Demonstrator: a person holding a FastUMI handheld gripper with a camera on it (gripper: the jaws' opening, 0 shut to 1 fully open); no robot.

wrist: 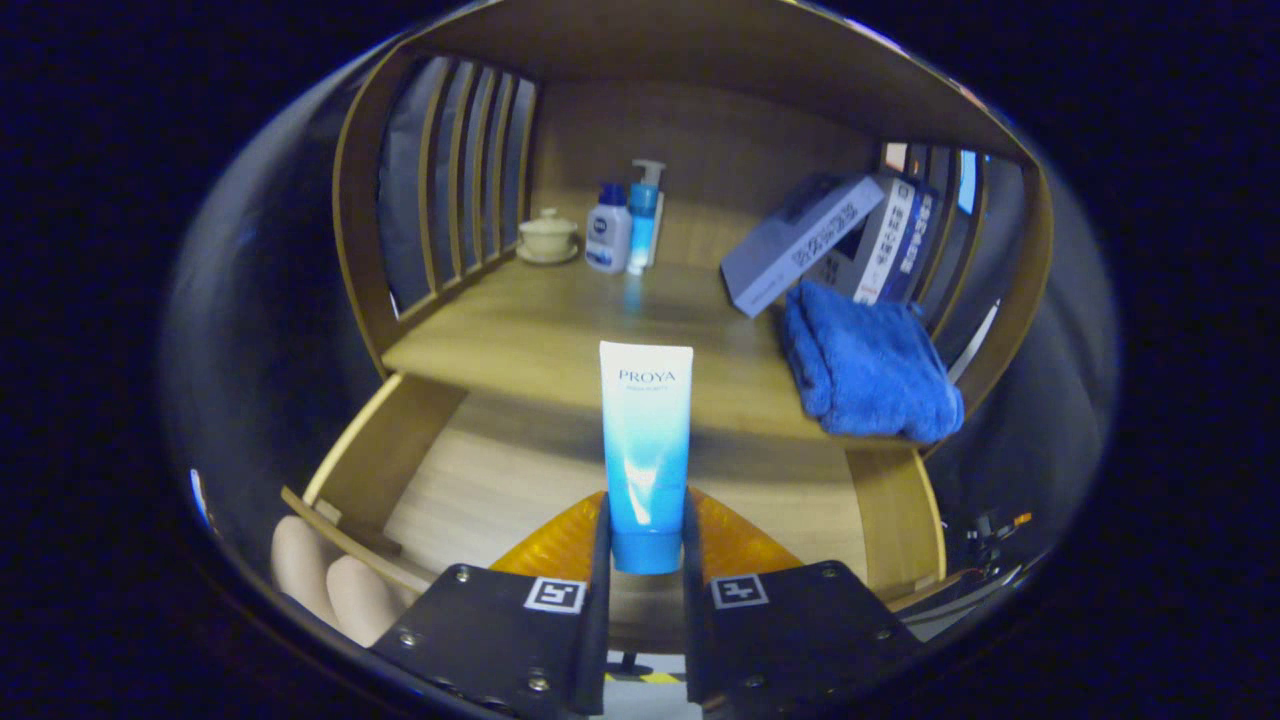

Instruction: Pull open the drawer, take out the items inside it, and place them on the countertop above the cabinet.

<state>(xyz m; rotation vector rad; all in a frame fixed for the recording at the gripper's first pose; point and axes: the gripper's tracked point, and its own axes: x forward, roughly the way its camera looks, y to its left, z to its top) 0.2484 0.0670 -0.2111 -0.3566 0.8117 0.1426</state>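
My gripper (pixel 646 535) is shut on a blue and white tube (pixel 645 440), which stands upright between the fingers with its cap end down. Both fingers press on its lower part. Under it lies the pulled-out wooden drawer (pixel 500 480), whose pale bottom shows bare around the tube. Just beyond the tube's top runs the front edge of the wooden countertop (pixel 530 340) above the cabinet.
On the countertop a folded blue towel (pixel 865 370) lies at the right, with boxes (pixel 800 255) leaning behind it. At the back stand a small lidded pot (pixel 548 235), a white bottle (pixel 609 232) and a pump bottle (pixel 645 215). A person's fingers (pixel 335 585) hold the drawer's front left corner.
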